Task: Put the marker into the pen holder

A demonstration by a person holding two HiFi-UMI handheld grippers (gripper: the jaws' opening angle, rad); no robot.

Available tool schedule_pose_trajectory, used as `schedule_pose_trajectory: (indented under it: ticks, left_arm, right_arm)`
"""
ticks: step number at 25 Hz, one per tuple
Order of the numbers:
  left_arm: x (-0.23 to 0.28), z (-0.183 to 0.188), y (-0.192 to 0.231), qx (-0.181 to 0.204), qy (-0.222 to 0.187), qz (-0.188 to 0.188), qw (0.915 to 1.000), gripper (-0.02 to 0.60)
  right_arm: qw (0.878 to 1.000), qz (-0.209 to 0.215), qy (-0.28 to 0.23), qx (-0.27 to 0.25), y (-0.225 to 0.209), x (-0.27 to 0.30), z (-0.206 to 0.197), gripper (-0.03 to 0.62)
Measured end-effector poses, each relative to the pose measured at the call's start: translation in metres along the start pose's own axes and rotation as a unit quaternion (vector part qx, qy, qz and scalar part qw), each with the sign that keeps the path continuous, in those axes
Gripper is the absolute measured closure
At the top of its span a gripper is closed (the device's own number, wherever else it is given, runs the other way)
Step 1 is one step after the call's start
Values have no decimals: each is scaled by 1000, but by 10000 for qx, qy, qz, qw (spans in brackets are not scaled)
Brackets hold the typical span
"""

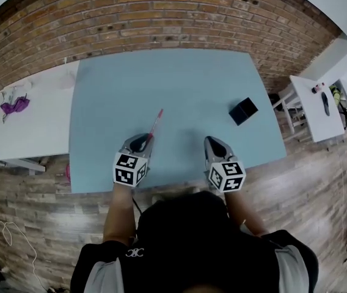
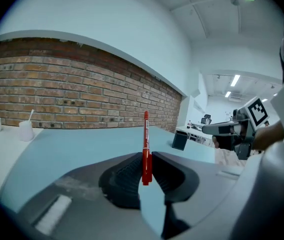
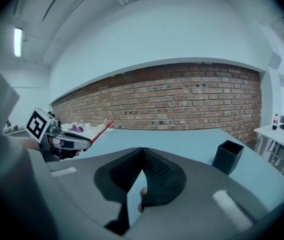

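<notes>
In the head view we see a blue table (image 1: 179,90) with a brick wall (image 1: 161,17) beyond it. The left gripper (image 1: 145,141) hangs over the near edge and holds the red marker (image 1: 156,125), which slants up and away from its jaws. The right gripper (image 1: 214,143) is beside it, a little apart. The black pen holder (image 1: 243,111) stands on the table to the right and farther off, well apart from the marker. Its mouth faces up, but its inside is too dark for us to see any contents. A white table (image 1: 33,127) on the left carries a purple thing (image 1: 14,106).

In the left gripper view we see the jaws clamped on the marker (image 2: 145,144). It stands upright between the ribbed pads, its lower end just below them and most of its length above. The pen holder (image 2: 180,140) sits far off on the right side of the blue table. On the white table at left stands a white cup (image 2: 26,132) with a thin stick (image 2: 31,115) leaning in it.

In the right gripper view we find the jaws closed, their tips meeting with nothing between them. The pen holder (image 3: 228,156) stands to the right, upright and open at the top. The left gripper (image 3: 62,140) shows at the left with the marker (image 3: 100,132) slanting up from it.
</notes>
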State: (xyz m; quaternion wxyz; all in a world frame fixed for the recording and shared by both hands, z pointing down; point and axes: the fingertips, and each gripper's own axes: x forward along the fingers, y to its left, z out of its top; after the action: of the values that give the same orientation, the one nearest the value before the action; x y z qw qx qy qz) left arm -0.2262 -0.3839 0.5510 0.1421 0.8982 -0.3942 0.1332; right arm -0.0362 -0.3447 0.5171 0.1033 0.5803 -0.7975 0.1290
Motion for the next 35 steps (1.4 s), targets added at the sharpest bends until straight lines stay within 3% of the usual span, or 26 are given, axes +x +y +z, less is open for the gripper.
schedule_pose_trajectory:
  ticks: [7,14,23,35]
  left_arm:
    - [6,-3,3,13,39,-126,9999,512]
    - [25,2,-1,12,96,97,9999,514]
    - [87,21,-44,164,217,246,9993,512]
    - [183,49,-165,433,524,610,9958,512]
  right_arm:
    - [9998,-187,73,-1,-7,-2,-1,591]
    - [9999,-58,41,-71,-34,-3,3,591]
    - [9996,-55,-168,206,-125,-7,0,591]
    - [9979,381,-309,426,-274,-45,4,591]
